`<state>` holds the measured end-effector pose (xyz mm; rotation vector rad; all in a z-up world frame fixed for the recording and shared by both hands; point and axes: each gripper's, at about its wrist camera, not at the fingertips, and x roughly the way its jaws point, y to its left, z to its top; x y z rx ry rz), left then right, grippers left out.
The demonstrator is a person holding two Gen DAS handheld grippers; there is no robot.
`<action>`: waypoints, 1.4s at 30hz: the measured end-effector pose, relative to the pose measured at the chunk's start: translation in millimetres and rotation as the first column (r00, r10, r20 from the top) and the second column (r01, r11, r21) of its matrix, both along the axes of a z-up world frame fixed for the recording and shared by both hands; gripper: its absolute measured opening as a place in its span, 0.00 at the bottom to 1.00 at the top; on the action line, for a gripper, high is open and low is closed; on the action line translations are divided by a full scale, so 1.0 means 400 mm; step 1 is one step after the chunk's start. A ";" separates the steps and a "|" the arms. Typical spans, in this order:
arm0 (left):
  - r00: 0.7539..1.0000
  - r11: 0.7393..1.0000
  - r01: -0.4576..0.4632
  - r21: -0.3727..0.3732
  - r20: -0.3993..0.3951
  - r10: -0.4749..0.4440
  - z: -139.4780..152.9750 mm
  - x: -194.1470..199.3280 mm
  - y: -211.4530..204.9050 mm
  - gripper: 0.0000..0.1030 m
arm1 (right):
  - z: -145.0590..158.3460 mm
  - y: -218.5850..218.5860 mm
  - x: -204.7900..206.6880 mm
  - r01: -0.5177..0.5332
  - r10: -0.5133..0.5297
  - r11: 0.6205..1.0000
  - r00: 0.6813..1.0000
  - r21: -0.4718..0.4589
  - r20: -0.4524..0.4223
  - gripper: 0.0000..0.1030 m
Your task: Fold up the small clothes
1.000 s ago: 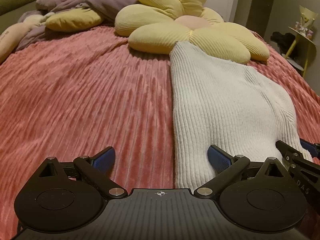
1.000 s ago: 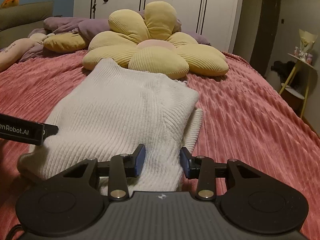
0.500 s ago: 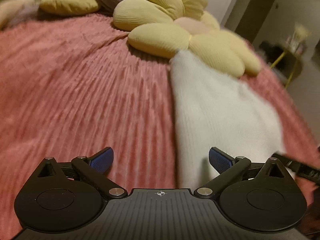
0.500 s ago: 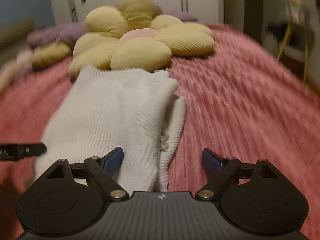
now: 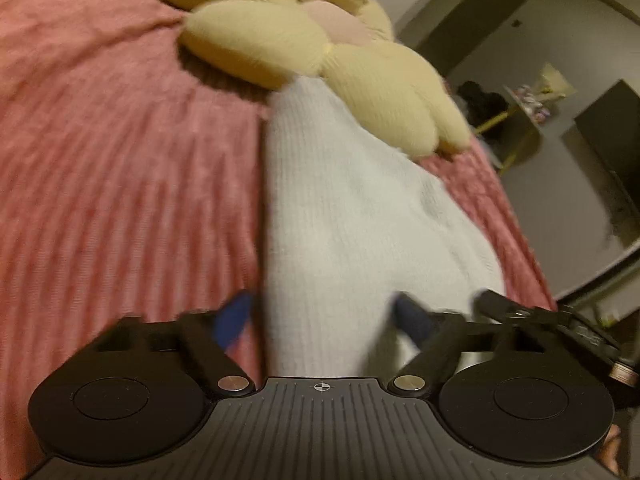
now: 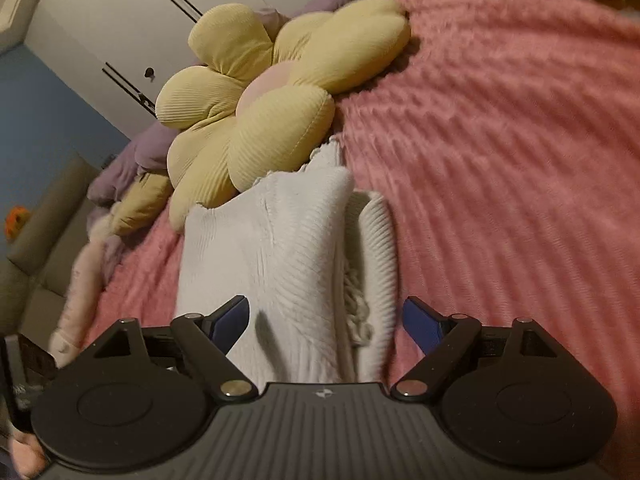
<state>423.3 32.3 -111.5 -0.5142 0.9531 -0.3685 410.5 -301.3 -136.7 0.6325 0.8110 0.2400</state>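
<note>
A white ribbed knit sweater (image 5: 352,208) lies folded lengthwise on the pink bedspread (image 5: 120,184), its far end touching a yellow flower pillow. My left gripper (image 5: 324,318) is open, its jaws straddling the sweater's near left edge. My right gripper (image 6: 326,318) is open, its jaws straddling the near right part of the sweater (image 6: 280,248), where a folded sleeve (image 6: 378,248) lies along the right side. The right gripper's arm shows at the right edge of the left wrist view (image 5: 532,314). The left view is blurred.
The yellow flower pillow (image 6: 256,120) sits at the sweater's far end. Purple bedding (image 6: 132,160) and other cushions lie at the back left. White wardrobe doors (image 6: 120,32) stand behind the bed. A small side table (image 5: 532,108) stands to the right of the bed.
Both grippers tilted and moved in over the sweater's near end. The right gripper opened from nearly shut to wide. The left stayed open and shifted right onto the sweater's edge.
</note>
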 end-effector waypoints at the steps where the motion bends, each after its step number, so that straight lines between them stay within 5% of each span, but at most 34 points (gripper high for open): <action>1: 1.000 1.000 -0.001 -0.009 -0.005 0.001 -0.003 0.006 0.002 0.68 | -0.006 0.003 0.010 -0.001 0.001 1.000 1.000 0.006 0.002 0.69; 3: 1.000 1.000 -0.001 -0.031 0.000 0.001 -0.011 0.012 0.008 0.71 | -0.017 0.007 0.020 -0.007 0.007 1.000 1.000 0.025 0.001 0.60; 9: 0.998 0.988 -0.056 -0.142 -0.012 0.055 -0.043 0.022 0.014 0.80 | -0.037 0.005 0.029 -0.006 0.005 0.996 1.000 0.085 0.007 0.66; 10: 0.998 0.987 -0.070 -0.148 -0.017 0.068 -0.044 0.024 0.011 0.75 | -0.037 0.011 0.032 -0.005 0.005 0.996 1.000 0.084 0.004 0.67; 12: 0.997 0.991 -0.072 -0.108 -0.013 0.071 -0.037 0.027 -0.002 0.58 | -0.032 0.032 0.040 -0.010 0.009 0.999 1.000 0.048 0.005 0.67; 15: 0.998 0.993 -0.061 -0.100 0.020 0.063 -0.012 0.013 0.005 0.43 | -0.010 0.073 0.040 -0.035 0.036 0.999 0.999 -0.028 0.016 0.46; 21: 0.987 0.997 -0.055 -0.054 0.150 0.062 0.099 -0.115 0.069 0.42 | 0.086 0.149 -0.016 -0.121 0.133 0.986 0.986 -0.111 0.101 0.41; 25: 0.984 0.991 -0.061 0.122 0.177 0.039 0.123 -0.230 0.117 0.45 | 0.114 0.224 -0.095 -0.199 0.216 0.971 0.967 -0.130 0.137 0.42; 28: 0.987 0.950 -0.094 0.296 0.155 0.049 0.113 -0.296 0.138 0.59 | 0.089 0.285 -0.154 -0.247 0.268 0.957 0.955 -0.155 0.130 0.56; 30: 0.977 0.930 -0.138 0.339 0.200 0.072 0.125 -0.331 0.165 0.63 | 0.075 0.306 -0.186 -0.226 0.251 0.951 0.963 -0.210 0.100 0.66; 31: 0.970 0.916 -0.175 0.361 0.225 0.096 0.138 -0.341 0.177 0.74 | 0.078 0.308 -0.204 -0.196 0.226 0.951 0.969 -0.240 0.103 0.68; 33: 0.948 0.895 -0.263 0.360 0.268 0.171 0.157 -0.337 0.191 0.91 | 0.106 0.308 -0.237 -0.131 0.176 0.955 0.972 -0.265 0.153 0.68; 37: 0.919 0.886 -0.377 0.271 0.231 0.320 0.170 -0.292 0.199 0.92 | 0.175 0.383 -0.221 -0.118 0.201 0.939 0.950 -0.323 0.238 0.68; 39: 0.889 0.856 -0.451 0.251 0.209 0.407 0.167 -0.282 0.209 0.92 | 0.187 0.441 -0.182 -0.133 0.225 0.933 0.941 -0.335 0.253 0.64; 42: 0.829 0.787 -0.559 0.263 0.175 0.530 0.148 -0.252 0.223 0.92 | 0.165 0.496 -0.107 -0.137 0.213 0.942 0.950 -0.306 0.229 0.44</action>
